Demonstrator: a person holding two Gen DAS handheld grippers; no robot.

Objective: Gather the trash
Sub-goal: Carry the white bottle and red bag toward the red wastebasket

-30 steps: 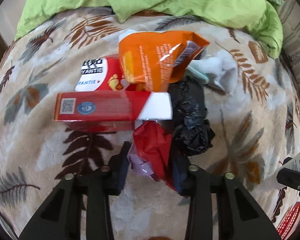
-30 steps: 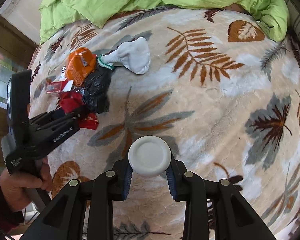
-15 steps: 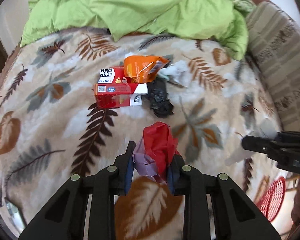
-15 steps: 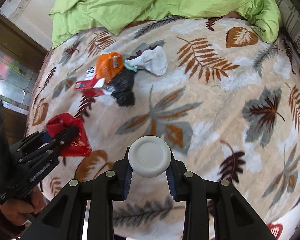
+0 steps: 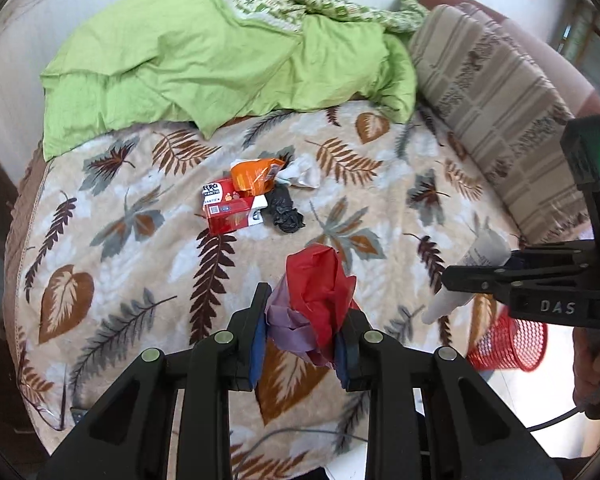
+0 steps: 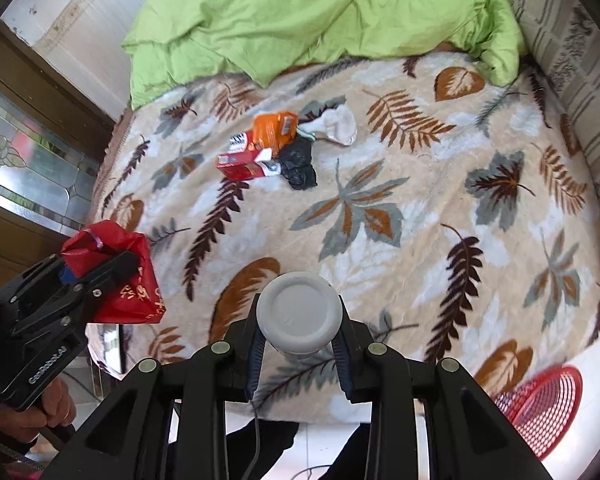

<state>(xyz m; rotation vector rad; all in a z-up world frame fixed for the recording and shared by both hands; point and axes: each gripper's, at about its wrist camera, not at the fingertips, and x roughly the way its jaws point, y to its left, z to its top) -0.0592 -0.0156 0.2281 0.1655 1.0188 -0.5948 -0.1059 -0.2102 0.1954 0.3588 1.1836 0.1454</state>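
Red crumpled plastic wrapper [image 5: 320, 280] is being gripped by the left gripper [image 5: 302, 340], the white plastic tube [image 6: 300, 312] by the right gripper [image 6: 300, 354], both seemingly heading toward the red mesh wastebasket [image 6: 540, 408] beside the bed.

Bright even daylight — strong fisheye warping, dark vignetted corners.

The red mesh basket [image 6: 540, 412] is cut off by the fisheye rim in the right wrist view and half hidden behind the right gripper [image 5: 476, 276] in the left. The white tube [image 5: 466, 276] is motion-blurred, its label unreadable. The red box [image 5: 231, 216] carries print too small to read.
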